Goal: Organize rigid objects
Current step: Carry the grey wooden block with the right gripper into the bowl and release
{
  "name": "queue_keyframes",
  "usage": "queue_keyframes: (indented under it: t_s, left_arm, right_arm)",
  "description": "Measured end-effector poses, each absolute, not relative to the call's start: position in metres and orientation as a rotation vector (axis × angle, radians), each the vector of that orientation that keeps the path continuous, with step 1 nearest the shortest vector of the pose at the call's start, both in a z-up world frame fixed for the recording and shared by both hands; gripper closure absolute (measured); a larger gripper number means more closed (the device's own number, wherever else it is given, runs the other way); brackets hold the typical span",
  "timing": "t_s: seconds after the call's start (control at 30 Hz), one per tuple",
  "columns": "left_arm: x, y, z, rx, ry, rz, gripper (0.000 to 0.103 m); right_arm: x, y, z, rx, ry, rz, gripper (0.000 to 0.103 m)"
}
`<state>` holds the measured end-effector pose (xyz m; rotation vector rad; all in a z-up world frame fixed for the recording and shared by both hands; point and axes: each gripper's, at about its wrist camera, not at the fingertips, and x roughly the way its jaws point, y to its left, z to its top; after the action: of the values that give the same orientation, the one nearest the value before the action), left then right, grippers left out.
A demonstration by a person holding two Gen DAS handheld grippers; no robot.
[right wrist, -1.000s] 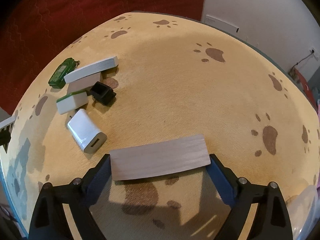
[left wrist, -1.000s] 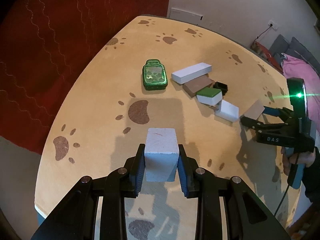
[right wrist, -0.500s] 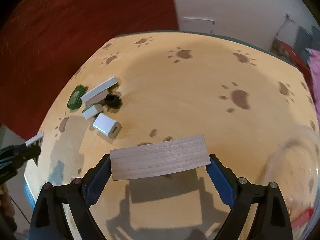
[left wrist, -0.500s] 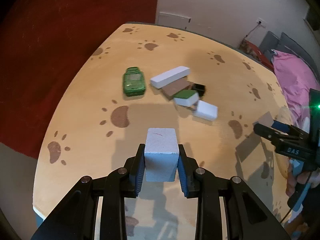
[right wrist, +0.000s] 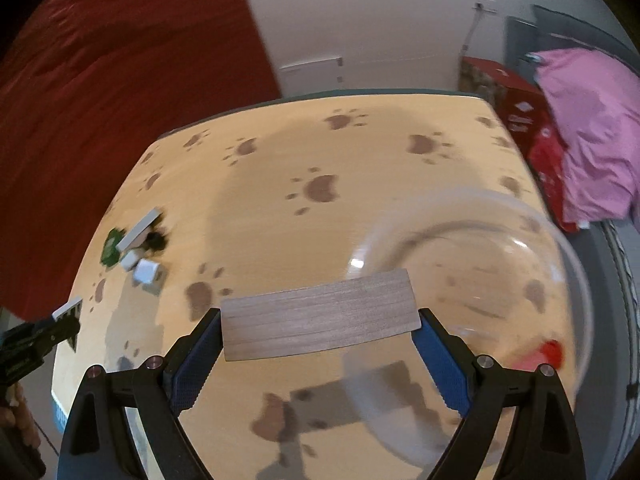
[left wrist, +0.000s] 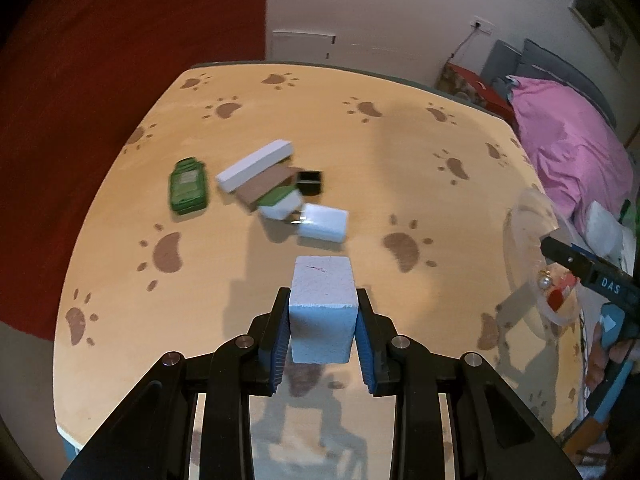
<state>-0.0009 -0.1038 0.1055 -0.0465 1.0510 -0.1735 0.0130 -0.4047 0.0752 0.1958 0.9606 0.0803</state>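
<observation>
My left gripper (left wrist: 322, 320) is shut on a pale blue-white block (left wrist: 322, 304) and holds it above the paw-print table (left wrist: 280, 120). My right gripper (right wrist: 320, 320) is shut on a flat grey-brown wooden plank (right wrist: 320, 314), gripped by its ends, just left of a clear glass bowl (right wrist: 480, 280). The bowl holds a small red piece (right wrist: 550, 350). A cluster lies mid-table: a green case (left wrist: 188, 186), a long white bar (left wrist: 254, 164), a brown slab (left wrist: 264, 186), a green-topped white block (left wrist: 280, 202), a small black box (left wrist: 310, 182) and a white charger (left wrist: 324, 222).
The bowl (left wrist: 532, 264) sits at the table's right edge in the left wrist view, with the right gripper (left wrist: 580, 264) over it. A pink blanket (left wrist: 560, 140) and a red box (right wrist: 520, 108) lie beyond the table. A red curtain (left wrist: 120, 40) hangs at left.
Both grippers have swung right and away from the cluster, each keeping its object. The glass bowl has come into view under the right gripper's plank.
</observation>
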Motion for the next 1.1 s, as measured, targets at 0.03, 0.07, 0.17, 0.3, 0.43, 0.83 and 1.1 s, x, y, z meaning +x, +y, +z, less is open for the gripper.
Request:
queue_keyframes:
  t_s: [0.03, 0.07, 0.17, 0.3, 0.43, 0.83, 1.1]
  left_arm:
    - [-0.001, -0.11, 0.107, -0.042, 1.049, -0.182, 0.073]
    - [-0.001, -0.115, 0.107, -0.039, 1.048, -0.188, 0.073]
    - [-0.002, -0.13, 0.109, -0.029, 1.046, -0.208, 0.073]
    - [-0.005, -0.15, 0.11, -0.013, 1.045, -0.233, 0.073]
    - [-0.007, -0.164, 0.11, -0.003, 1.047, -0.246, 0.073]
    - [-0.01, -0.203, 0.116, 0.024, 1.034, -0.286, 0.073]
    - [-0.008, -0.237, 0.118, 0.051, 1.03, -0.348, 0.073]
  right_arm:
    - [0.012, -0.413, 0.076, 0.203, 0.958, 0.063, 0.008]
    - [0.01, -0.42, 0.076, 0.207, 0.956, 0.048, 0.008]
    - [0.006, -0.441, 0.076, 0.217, 0.949, 0.004, 0.008]
    - [0.002, -0.465, 0.075, 0.232, 0.943, -0.039, 0.008]
    - [-0.001, -0.482, 0.072, 0.246, 0.942, -0.067, 0.007]
    - [-0.015, -0.512, 0.073, 0.281, 0.915, -0.099, 0.004]
    - [-0.028, -0.53, 0.072, 0.304, 0.914, -0.122, 0.004]
